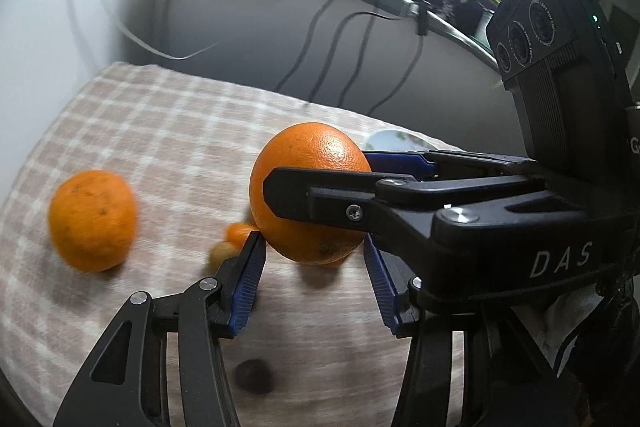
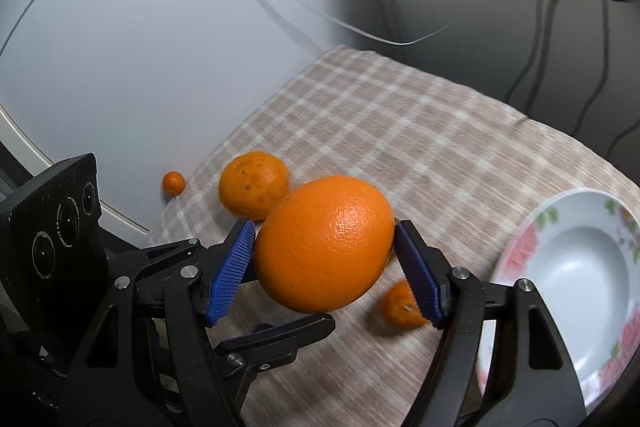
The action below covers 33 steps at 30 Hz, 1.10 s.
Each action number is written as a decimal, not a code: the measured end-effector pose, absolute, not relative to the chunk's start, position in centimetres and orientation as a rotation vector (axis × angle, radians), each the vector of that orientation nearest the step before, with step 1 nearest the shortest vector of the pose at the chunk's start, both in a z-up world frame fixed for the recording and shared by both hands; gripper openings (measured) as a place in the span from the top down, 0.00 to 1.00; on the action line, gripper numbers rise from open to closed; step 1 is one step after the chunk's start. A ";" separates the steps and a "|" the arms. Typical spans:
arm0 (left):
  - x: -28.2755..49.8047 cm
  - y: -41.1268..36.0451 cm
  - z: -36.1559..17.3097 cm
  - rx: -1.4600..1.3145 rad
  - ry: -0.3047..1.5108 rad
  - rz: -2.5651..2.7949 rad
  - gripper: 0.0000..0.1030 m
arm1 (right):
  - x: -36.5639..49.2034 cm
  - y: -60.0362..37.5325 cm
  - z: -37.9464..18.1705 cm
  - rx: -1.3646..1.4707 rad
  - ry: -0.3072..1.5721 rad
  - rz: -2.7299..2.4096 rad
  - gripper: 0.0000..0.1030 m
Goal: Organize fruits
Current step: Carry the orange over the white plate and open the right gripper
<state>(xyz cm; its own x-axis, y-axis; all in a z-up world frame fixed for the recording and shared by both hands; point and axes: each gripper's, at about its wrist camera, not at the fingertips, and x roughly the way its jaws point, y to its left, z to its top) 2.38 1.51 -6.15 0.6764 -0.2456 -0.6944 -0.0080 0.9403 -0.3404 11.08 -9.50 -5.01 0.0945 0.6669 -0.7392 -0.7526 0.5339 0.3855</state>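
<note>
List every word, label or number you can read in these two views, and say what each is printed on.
"DAS": white letters on the black body of the right tongs, seen in the left wrist view.
"G": a cut-off white letter at that view's right edge, rest out of frame.
Fine print ringing the lenses of both camera modules: too small to read.
Plate: floral pattern only, no text.

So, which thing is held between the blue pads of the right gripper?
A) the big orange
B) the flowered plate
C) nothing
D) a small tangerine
A: in the right wrist view the right gripper has its blue pads on both sides of the big orange, which is lifted above the checked cloth.
</note>
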 end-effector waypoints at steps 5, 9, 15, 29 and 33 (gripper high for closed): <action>3.2 -0.7 -6.0 -0.304 0.827 -0.193 0.52 | 11.6 -12.5 -4.9 -0.075 1.030 0.999 0.27; 3.8 -2.4 -6.0 -0.289 0.835 -0.228 0.52 | 11.8 -14.7 -4.9 -0.055 1.029 0.962 0.27; 4.4 -4.4 -6.3 -0.270 0.855 -0.267 0.52 | 12.4 -16.8 -5.4 -0.034 1.038 0.927 0.27; 5.7 -7.3 -6.9 -0.236 0.897 -0.320 0.52 | 13.7 -20.1 -6.4 0.024 1.073 0.869 0.27; 5.8 -7.5 -6.9 -0.224 0.893 -0.321 0.52 | 13.6 -20.5 -6.4 0.030 1.078 0.863 0.27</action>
<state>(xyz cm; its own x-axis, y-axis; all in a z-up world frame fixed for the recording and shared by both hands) 5.80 -7.50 -6.91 0.5845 -0.3649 -0.7247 0.1802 0.9292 -0.3226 13.64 -20.49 -6.40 0.1886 0.6275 -0.7554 -0.5995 0.6828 0.4175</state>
